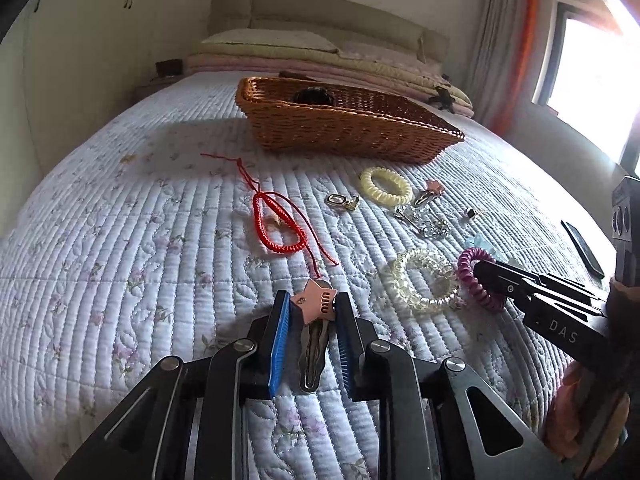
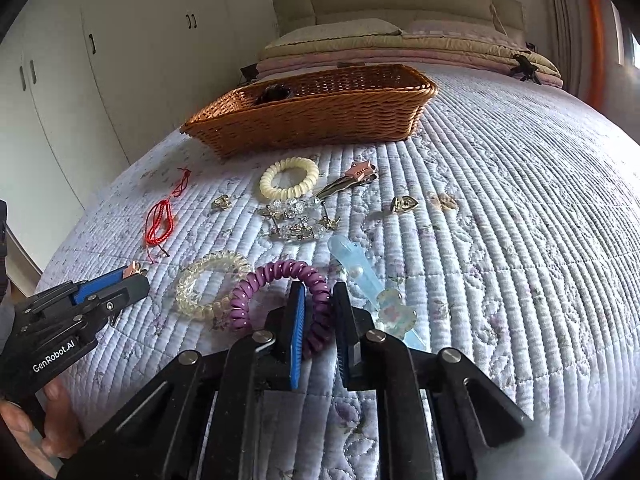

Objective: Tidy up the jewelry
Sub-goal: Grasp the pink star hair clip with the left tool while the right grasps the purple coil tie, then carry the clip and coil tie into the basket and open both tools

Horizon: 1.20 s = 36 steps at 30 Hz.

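We see the quilted bed (image 1: 120,240) running wide and bare to our left, with the wicker basket (image 1: 344,128) at mid-bed beyond the scattered jewelry. Our left gripper (image 1: 310,308) is clamped on the star hair clip (image 1: 314,304), its long axis pointing back toward us, star end away. Our right gripper (image 2: 318,304) pinches the purple coil hair tie (image 2: 280,276), which lies flat beside the clear coil tie (image 2: 208,284).
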Tool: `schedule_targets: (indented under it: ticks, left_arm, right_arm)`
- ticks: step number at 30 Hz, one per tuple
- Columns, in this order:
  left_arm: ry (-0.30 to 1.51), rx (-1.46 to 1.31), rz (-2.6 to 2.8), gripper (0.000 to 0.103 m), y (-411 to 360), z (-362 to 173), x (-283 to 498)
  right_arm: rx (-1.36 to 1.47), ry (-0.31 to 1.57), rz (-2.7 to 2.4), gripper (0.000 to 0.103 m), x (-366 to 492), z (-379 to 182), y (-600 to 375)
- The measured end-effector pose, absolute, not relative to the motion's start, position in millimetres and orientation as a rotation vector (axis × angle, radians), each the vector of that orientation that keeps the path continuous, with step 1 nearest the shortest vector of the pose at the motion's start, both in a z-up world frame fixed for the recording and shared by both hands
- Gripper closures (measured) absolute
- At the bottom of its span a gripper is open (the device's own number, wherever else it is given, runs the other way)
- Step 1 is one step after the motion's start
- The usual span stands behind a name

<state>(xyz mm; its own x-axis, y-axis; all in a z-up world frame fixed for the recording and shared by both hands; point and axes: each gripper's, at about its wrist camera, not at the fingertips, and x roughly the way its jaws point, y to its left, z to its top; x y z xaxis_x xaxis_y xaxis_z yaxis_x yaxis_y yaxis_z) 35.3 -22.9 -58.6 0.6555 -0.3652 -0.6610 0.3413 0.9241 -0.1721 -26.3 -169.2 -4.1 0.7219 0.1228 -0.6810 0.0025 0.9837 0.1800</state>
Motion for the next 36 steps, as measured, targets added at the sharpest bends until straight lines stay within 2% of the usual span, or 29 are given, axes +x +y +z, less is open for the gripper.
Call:
schedule_targets:
  ticks: [13, 21, 30, 36]
  left_arm:
    - [0.723, -0.062, -0.418, 0.081, -20, -44, 28]
    - [0.647, -0.079, -0.483, 0.081, -25, 10, 42]
    - [0.549, -0.073, -0.500, 0.081, -41, 80, 123]
    - [0.612, -0.104, -0.561, 0.081, -72, 75, 197]
  right_arm:
    - [0.219, 0.703, 0.091, 0.089, -36, 11, -173]
    - [0.230, 0.641, 0.121, 0.089, -26, 72, -177]
    - [0.086, 0.529, 0.037, 0.090, 60, 142, -185]
    - [0.061, 0.615, -0.018, 0.090, 161, 132, -197]
